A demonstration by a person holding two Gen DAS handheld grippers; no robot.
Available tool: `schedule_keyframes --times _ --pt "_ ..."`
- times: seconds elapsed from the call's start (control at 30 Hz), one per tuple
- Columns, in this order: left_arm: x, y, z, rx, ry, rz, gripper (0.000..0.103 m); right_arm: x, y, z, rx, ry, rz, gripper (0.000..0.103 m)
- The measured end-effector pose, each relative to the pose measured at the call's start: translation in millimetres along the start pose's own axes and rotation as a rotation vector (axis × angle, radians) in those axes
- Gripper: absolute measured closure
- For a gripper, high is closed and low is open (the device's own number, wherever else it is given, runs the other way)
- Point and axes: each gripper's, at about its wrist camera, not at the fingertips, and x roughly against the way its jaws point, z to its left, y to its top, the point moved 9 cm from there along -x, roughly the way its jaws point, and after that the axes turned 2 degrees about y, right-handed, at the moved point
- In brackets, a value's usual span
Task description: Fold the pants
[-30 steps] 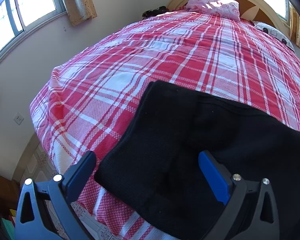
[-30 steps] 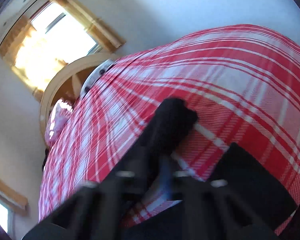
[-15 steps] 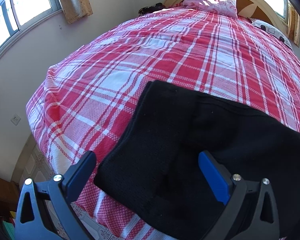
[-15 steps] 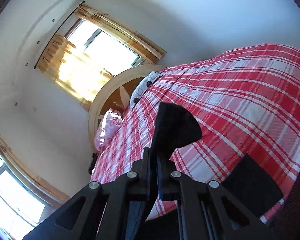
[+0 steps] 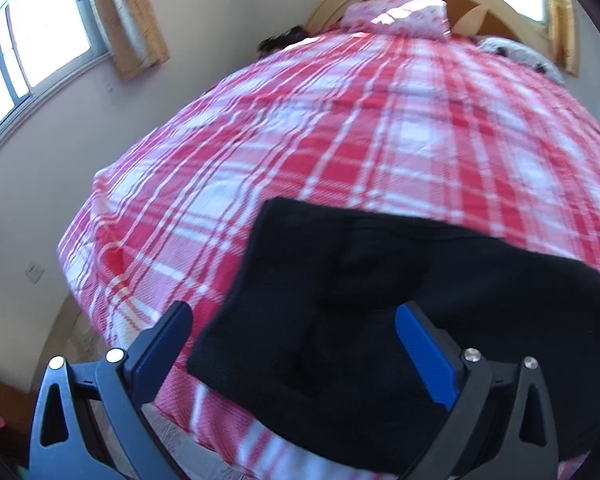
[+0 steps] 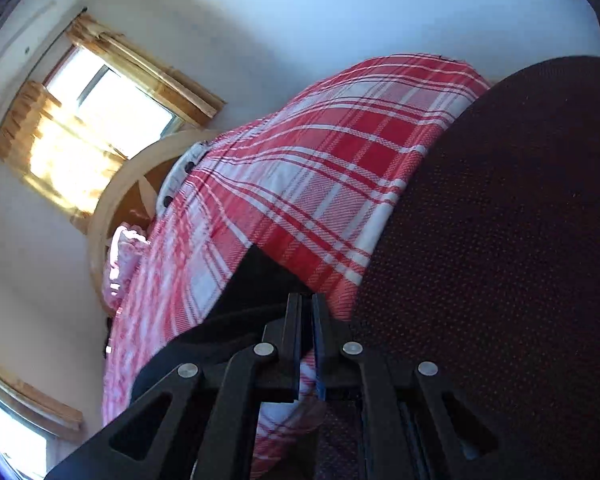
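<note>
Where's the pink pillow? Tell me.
In the left wrist view, the pink pillow lies at the bed's far end, against the wooden headboard, beside a spotted pillow.

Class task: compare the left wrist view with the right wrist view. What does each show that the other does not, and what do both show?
Left wrist only: the open left gripper over the edge of the black pants, and a wall socket.
Right wrist only: the shut right gripper, with dark dotted fabric filling the right side of the picture.
Both: the red plaid bedspread, the pink pillow, the arched headboard, curtained windows and part of the pants.
</note>
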Motion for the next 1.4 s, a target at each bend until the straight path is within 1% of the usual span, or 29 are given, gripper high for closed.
schedule_keyframes --times 0.03,0.07,0.13,0.17,0.2,0.23,0.27,0.3,0.37,0.43,0.47,0.53,0.57,0.63,0.67,0.73,0.8,0.87,0.97,1.0,1.03,1.1,1.13,1.17,1.2,1.23,1.33,1.37,1.4 --pt "11.4 0.7 -9.2 -0.015 -0.037 -0.027 0.000 0.8 -2.4 9.3 -0.048 0.080 0.003 0.097" --pt "24.2 0.9 -21.8 -0.036 -0.082 -0.054 0.000 0.2 -6.4 18.5 -0.087 0.139 0.019 0.097" --pt "43.4 -3.1 -49.6 -0.084 -0.177 -0.076 0.000 -4.0 -13.1 38.3 -0.106 0.202 0.036 0.096" --pt "52.6 -6.1 -64.5 -0.109 -0.230 -0.080 0.000 -6.6 -18.9 51.6 -0.089 0.235 0.043 0.093" --pt "66.7 -13.0 -88.0 -0.157 -0.307 -0.090 0.000 -11.0 -28.0 64.8 -0.071 0.267 0.062 0.079" --pt "74.1 -16.5 -100.6 -0.185 -0.341 -0.098 0.000 -15.8 -37.4 74.5 -0.063 0.290 0.085 0.068" --pt "85.2 -24.9 -122.4 -0.235 -0.385 -0.109 0.000 -21.8 -51.6 86.4 -0.062 0.325 0.113 0.040" --pt "89.6 -29.3 -134.1 -0.261 -0.403 -0.110 0.000 -27.7 -67.3 99.5 -0.066 0.368 0.136 0.028" --pt "92.7 -42.2 -161.1 -0.291 -0.459 -0.076 0.000 -42.0 -103.6 126.2 -0.048 0.441 0.221 0.028" --pt "88.6 -53.5 -175.7 -0.283 -0.509 -0.013 0.000 -61.4 -155.8 162.7 0.021 0.511 0.393 0.028" --pt "86.6 -59.1 -181.1 -0.273 -0.529 0.013 0.005 -66.5 -176.4 176.4 0.066 0.523 0.442 0.028" --pt "84.2 -70.1 -186.5 -0.252 -0.570 0.057 0.010 -78.2 -219.2 207.0 0.174 0.550 0.513 0.028" --pt "83.7 -74.0 -187.4 -0.248 -0.582 0.071 0.010 -83.8 -232.3 216.7 0.198 0.558 0.531 0.029" --pt "87.7 -81.1 -187.6 -0.248 -0.585 0.066 0.010 -98.3 -254.8 231.6 0.220 0.565 0.567 0.033" --pt "90.2 -81.2 -186.2 -0.250 -0.582 0.053 0.010 -104.3 -265.3 235.0 0.233 0.556 0.578 0.039" --pt "93.5 -80.6 -180.6 -0.244 -0.588 0.034 0.010 -113.1 -278.3 238.7 0.266 0.533 0.576 0.045" --pt "96.6 -82.5 -177.0 -0.233 -0.598 0.017 0.011 -123.0 -288.4 242.3 0.313 0.485 0.558 0.050" --pt "98.1 -82.6 -175.9 -0.238 -0.608 0.003 0.014 -134.2 -296.0 242.2 0.338 0.424 0.557 0.056" --pt "102.2 -86.9 -175.2 -0.259 -0.627 -0.005 0.019 -138.7 -301.7 252.9 0.341 0.414 0.539 0.056" --pt "104.3 -89.7 -176.1 -0.269 -0.641 -0.005 0.020 -140.3 -305.6 259.5 0.355 0.419 0.541 0.058" --pt "105.7 -90.3 -176.6 -0.275 -0.651 -0.006 0.020 -142.5 -309.7 264.9 0.358 0.425 0.550 0.061" --pt "109.6 -94.4 -176.6 -0.287 -0.671 -0.010 0.020 -150.6 -318.1 275.6 0.338 0.451 0.578 0.077" --pt "111.2 -96.3 -176.2 -0.286 -0.679 -0.008 0.020 -154.8 -320.2 278.9 0.328 0.465 0.588 0.083" --pt "112.6 -98.1 -176.0 -0.283 -0.691 -0.003 0.020 -160.2 -322.9 282.8 0.317 0.478 0.598 0.094" --pt "114.7 -100.5 -175.8 -0.279 -0.710 0.005 0.020 -162.5 -323.2 283.7 0.304 0.485 0.607 0.098" --pt "116.4 -103.0 -175.7 -0.274 -0.728 0.013 0.020 -164.7 -322.4 285.7 0.287 0.497 0.613 0.098" --pt "121.5 -110.0 -176.5 -0.266 -0.775 0.032 0.020 -156.0 -315.1 297.1 0.262 0.579 0.603 0.099" --pt "123.5 -111.7 -177.9 -0.270 -0.784 0.032 0.020 -149.6 -311.4 302.7 0.255 0.610 0.599 0.099" --pt "125.2 -111.5 -178.8 -0.279 -0.772 0.020 0.020 -143.9 -308.4 305.1 0.245 0.636 0.598 0.099"
